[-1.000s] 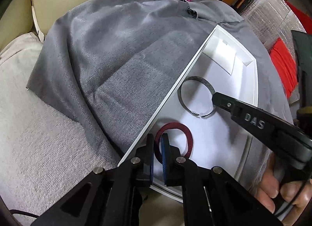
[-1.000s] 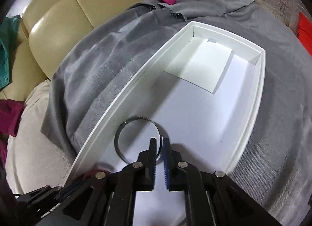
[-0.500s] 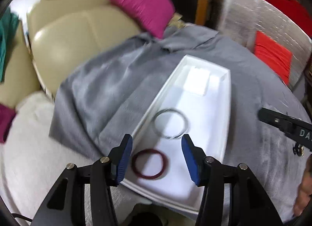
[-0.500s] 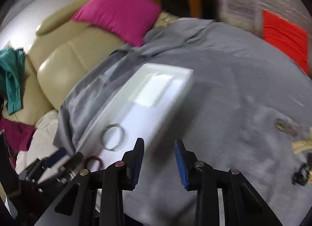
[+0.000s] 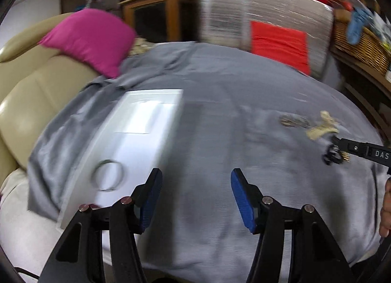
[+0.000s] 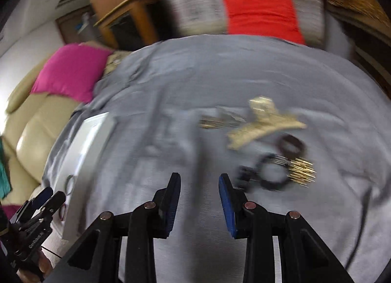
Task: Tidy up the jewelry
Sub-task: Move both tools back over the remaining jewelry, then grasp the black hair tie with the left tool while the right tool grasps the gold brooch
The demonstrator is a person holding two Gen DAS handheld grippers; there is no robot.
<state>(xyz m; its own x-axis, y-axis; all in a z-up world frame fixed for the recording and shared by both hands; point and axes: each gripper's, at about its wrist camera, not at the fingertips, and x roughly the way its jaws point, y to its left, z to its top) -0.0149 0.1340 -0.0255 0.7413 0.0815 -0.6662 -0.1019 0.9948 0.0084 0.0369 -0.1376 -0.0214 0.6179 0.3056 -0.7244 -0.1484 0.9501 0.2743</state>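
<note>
**Both tongs empty, next piece in sight**

Left tongs [image 5: 195, 200] are opening, nothing between the pads. Right tongs [image 6: 199, 200] stand partly spread and bare beside the loose jewelry pile [image 6: 273, 160] on the grey cloth [image 6: 220, 75]. White tray [image 5: 146, 121] holds a silver bangle [image 5: 107, 178]. Best play: single out one piece, pinch cleanly, avoid dragging tangled neighbours.

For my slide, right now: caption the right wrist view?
Open right gripper above gray cloth, jewelry pile just ahead.
</note>
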